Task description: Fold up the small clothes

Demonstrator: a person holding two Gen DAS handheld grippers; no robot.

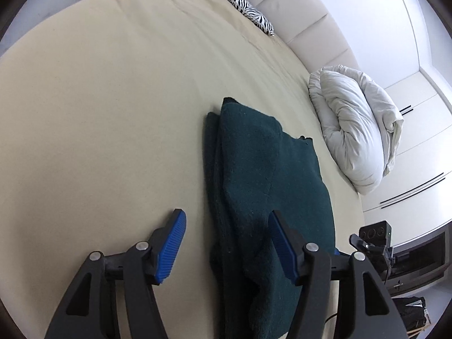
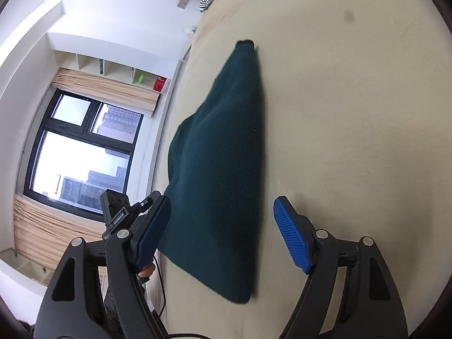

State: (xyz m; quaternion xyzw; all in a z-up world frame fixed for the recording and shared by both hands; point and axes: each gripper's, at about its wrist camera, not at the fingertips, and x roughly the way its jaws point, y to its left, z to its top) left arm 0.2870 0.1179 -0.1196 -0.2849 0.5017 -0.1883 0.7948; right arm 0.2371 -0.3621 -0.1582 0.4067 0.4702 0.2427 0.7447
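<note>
Lying folded: green sweater (image 1: 268, 186)

Materials I can log: dark green sweater (image 1: 265, 186), fuzzy matt knit cloth. Beige bed sheet (image 1: 99, 118), smooth matt cloth. At my 2 o'clock, white duvet (image 1: 356, 130), puffy crinkled fabric. Left gripper (image 1: 226, 243) and right gripper (image 2: 223, 234): matt black plastic, ribbed blue pads (image 1: 171, 248), shiny metal pins.

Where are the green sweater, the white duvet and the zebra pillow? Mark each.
green sweater (image 2: 220, 175), right wrist view, middle of the folded body.
white duvet (image 1: 353, 124), left wrist view, centre of the bundle.
zebra pillow (image 1: 243, 7), left wrist view, striped top.
</note>
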